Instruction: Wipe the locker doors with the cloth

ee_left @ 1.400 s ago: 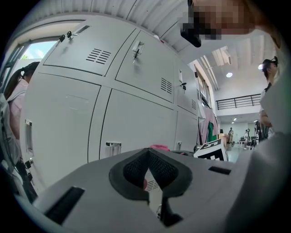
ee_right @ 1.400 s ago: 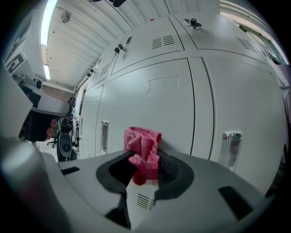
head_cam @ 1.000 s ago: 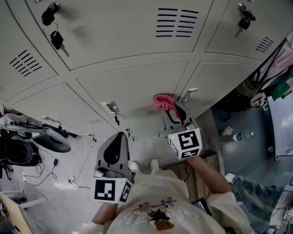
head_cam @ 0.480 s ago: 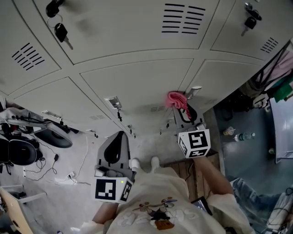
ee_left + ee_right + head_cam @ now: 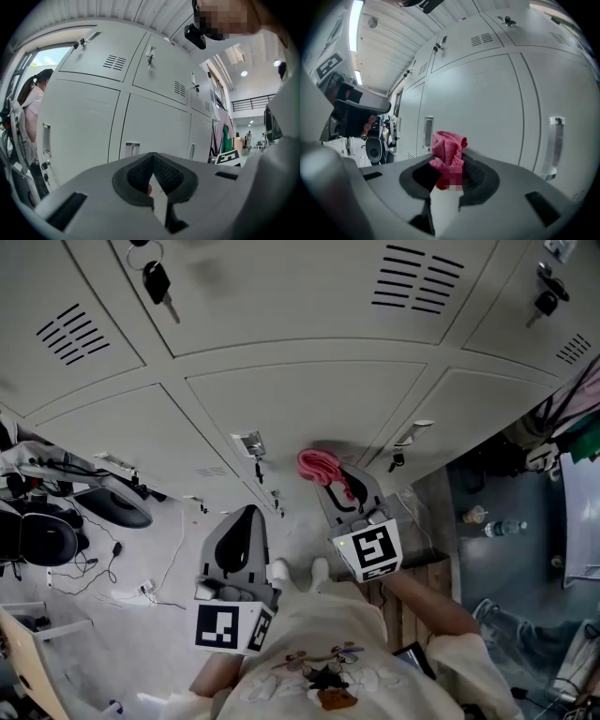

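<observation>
A bunched pink cloth [image 5: 322, 466] sits against a closed pale-grey locker door [image 5: 300, 404].

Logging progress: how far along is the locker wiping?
Done: no door shows wiped marks, so I cannot tell. In hand: the right hand-held gripper holds the pink cloth low on the middle door. Remaining: the other doors, presumably; the left hand-held gripper is shut, empty.

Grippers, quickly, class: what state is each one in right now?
Left gripper: shut, nothing held between its jaws.
Right gripper: shut on the pink cloth.
</observation>
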Demonstrator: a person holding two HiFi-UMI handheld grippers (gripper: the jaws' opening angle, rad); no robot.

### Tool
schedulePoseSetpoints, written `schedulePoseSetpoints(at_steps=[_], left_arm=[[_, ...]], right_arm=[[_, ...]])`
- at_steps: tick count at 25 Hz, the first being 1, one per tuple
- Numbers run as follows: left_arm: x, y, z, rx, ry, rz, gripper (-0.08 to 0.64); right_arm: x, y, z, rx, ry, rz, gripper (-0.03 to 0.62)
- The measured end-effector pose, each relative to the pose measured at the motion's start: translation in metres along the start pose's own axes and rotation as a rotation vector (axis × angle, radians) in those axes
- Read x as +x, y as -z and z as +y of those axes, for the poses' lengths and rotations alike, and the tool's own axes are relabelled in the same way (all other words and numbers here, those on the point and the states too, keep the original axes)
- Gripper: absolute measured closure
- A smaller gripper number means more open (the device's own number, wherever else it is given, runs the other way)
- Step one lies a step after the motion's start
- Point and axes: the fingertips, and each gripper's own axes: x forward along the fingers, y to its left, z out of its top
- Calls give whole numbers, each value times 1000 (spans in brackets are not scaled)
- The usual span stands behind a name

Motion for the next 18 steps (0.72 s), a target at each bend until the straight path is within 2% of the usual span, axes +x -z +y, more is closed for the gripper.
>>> schedulePoseSetpoints(at_steps=[8,13,18], left_arm=[[-12,1,21,-3,-46,5,554],[-15,-1,22,5,-33,4,554],[-16,0,19,1,-23,-2,554]], right_arm=[[27,10,35,20,-75,7,482],[38,17,50,12,-97,8,482],[58,23,59,-36,-110,-2,482]])
